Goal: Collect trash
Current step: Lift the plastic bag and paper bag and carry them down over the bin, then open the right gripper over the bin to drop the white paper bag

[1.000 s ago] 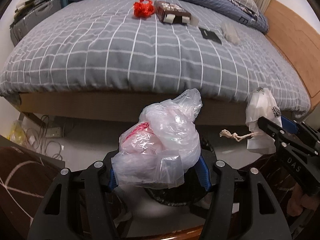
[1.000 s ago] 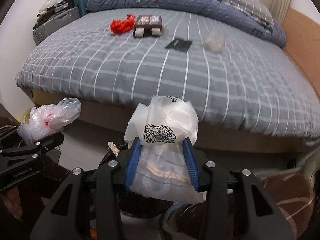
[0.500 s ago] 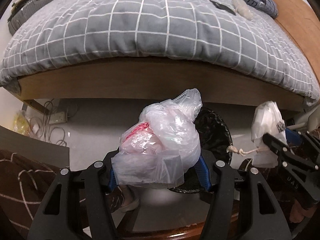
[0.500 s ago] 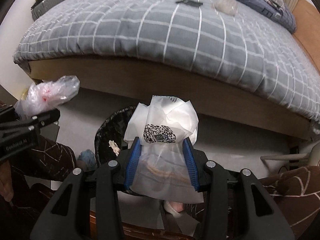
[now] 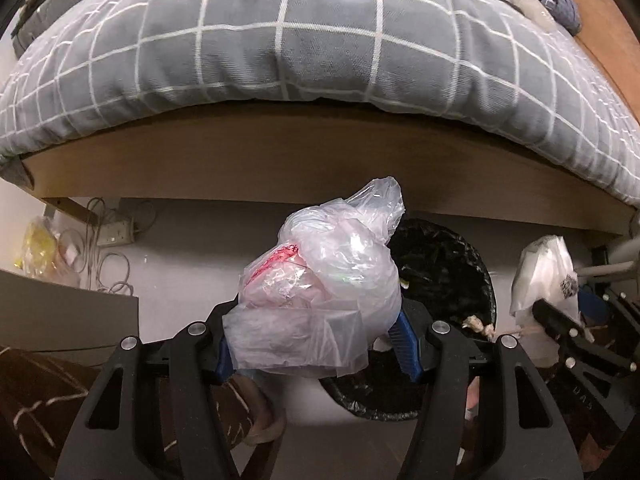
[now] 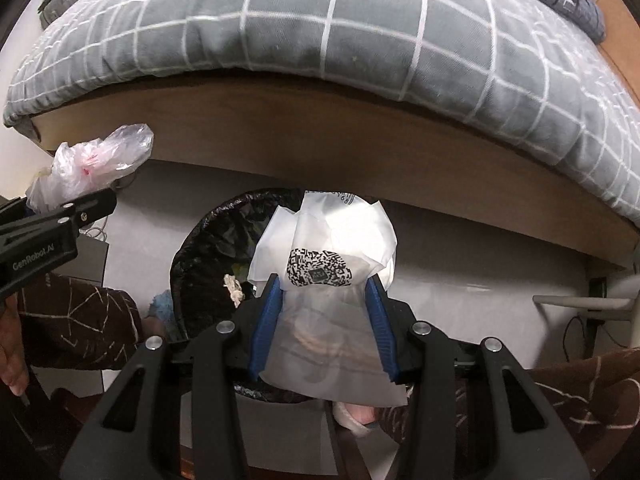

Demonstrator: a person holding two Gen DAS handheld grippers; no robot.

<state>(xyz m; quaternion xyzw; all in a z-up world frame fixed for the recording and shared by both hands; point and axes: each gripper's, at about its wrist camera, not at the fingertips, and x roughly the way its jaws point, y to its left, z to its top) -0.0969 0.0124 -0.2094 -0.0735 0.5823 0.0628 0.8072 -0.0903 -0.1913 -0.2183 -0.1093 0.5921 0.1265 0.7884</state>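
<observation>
My left gripper (image 5: pixel 316 344) is shut on a crumpled clear plastic bag (image 5: pixel 324 280) with red print. It hangs above the floor, just left of a round bin lined with a black bag (image 5: pixel 444 264). My right gripper (image 6: pixel 324 328) is shut on a white paper bag (image 6: pixel 324 248) with a black QR code; a rope handle (image 6: pixel 234 288) dangles from it over the bin (image 6: pixel 212 248). From the left wrist view the white bag (image 5: pixel 544 276) shows at the right, and from the right wrist view the clear bag (image 6: pixel 92 164) shows at the left. Both grippers point steeply down.
The bed with a grey checked cover (image 5: pixel 300 40) and wooden frame (image 5: pixel 280 160) stands just beyond the bin. A power strip and cables (image 5: pixel 116 236) lie on the floor at the left. A person's patterned brown trouser legs (image 6: pixel 92 320) and slippered foot (image 5: pixel 264 424) are near the bin.
Both grippers have sunk and tipped downward with their bags still held. The bed top has slid out of view, and the black-lined bin has come into view below them.
</observation>
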